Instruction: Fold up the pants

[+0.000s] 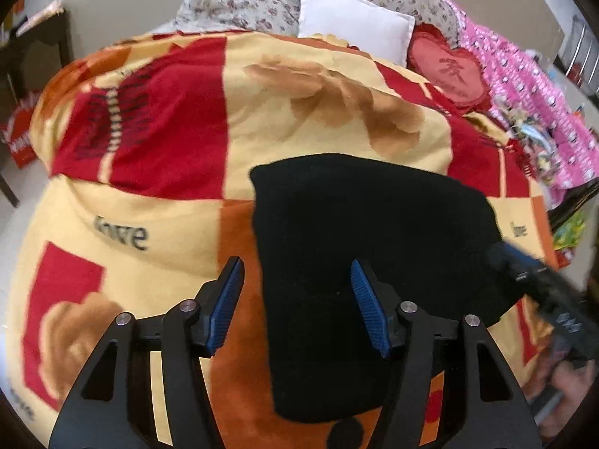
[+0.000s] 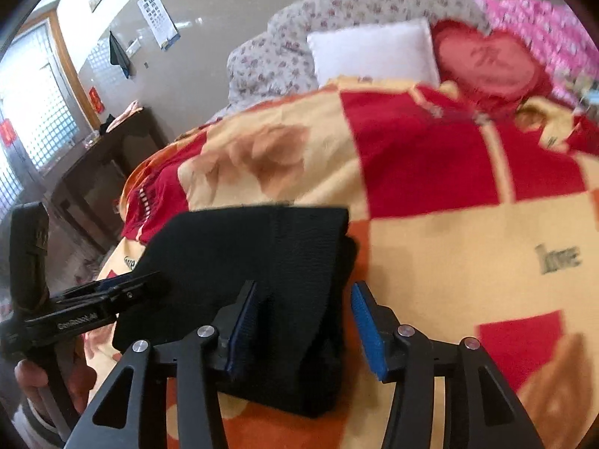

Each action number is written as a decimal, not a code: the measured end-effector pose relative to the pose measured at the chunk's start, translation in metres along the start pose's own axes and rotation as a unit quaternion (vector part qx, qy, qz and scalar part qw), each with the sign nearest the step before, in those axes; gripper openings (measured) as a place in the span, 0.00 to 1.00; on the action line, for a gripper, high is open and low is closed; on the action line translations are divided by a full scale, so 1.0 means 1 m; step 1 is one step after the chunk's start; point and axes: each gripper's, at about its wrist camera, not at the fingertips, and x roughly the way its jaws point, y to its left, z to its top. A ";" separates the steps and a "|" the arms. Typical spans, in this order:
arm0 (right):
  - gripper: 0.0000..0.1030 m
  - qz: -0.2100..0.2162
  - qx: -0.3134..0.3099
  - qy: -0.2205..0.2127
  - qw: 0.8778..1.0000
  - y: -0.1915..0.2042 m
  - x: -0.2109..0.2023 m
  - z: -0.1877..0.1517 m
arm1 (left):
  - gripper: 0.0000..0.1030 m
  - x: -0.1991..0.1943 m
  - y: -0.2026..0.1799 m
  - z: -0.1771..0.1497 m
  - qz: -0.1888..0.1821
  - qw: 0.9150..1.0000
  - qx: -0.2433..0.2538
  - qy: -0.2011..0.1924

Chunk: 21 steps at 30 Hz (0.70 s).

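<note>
Bed (image 1: 157, 220): fills both views, covered by a fleece blanket (image 2: 449, 247) in red, yellow and orange squares with bear motifs and the word "love". It carries everything below.

Bedding at the head: floral quilt (image 1: 243, 0) along the top of the left-wrist frame, pink patterned cover (image 1: 524, 86) at upper right.

Pillows: white pillow (image 1: 352, 18) at top centre; red heart cushion (image 1: 449, 71) touching its right side.

Pants (image 1: 359, 262): black, already folded into a compact thick block, lying flat on the blanket. In the left-wrist frame the block occupies centre and lower centre, its long axis running from the bottom edge up and slightly right. In the right-wrist frame the pants (image 2: 254, 269) lie at lower centre-left, with stacked layers showing on the near right edge.

Right gripper (image 2: 303, 331): fingers moderately apart and pressing on nothing; the block's near right edge lies under the gap, the left pad over the cloth, the right pad over bare blanket. It enters the left-wrist frame at the right edge as the right gripper (image 1: 524, 265), at the block's right side.

Left gripper (image 1: 295, 307): fingers wide and empty; the block's left edge runs under the gap, the right pad over the cloth, the left pad over blanket.

Judgement: each gripper sits at its own side of the block, about equally near; the fold looks close to finished.
</note>
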 end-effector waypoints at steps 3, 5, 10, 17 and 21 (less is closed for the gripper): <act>0.47 0.025 -0.014 -0.016 0.999 0.013 -0.021 0.003 | 0.58 -0.008 -0.007 -0.006 0.016 1.000 0.015 -0.009; 0.47 0.027 -0.030 -0.025 0.999 0.024 -0.030 0.003 | 0.58 -0.010 -0.009 -0.010 0.030 0.999 0.024 -0.012; 0.47 -0.009 -0.055 -0.003 0.998 0.040 -0.020 -0.013 | 0.58 -0.010 -0.014 -0.017 0.045 0.998 0.029 -0.017; 0.48 -0.052 -0.063 0.026 0.996 0.038 -0.003 -0.040 | 0.58 -0.010 -0.017 -0.021 0.051 0.998 0.027 -0.019; 0.48 -0.035 -0.047 0.014 0.998 0.036 -0.021 -0.033 | 0.58 -0.017 -0.018 -0.024 0.053 0.998 0.025 -0.023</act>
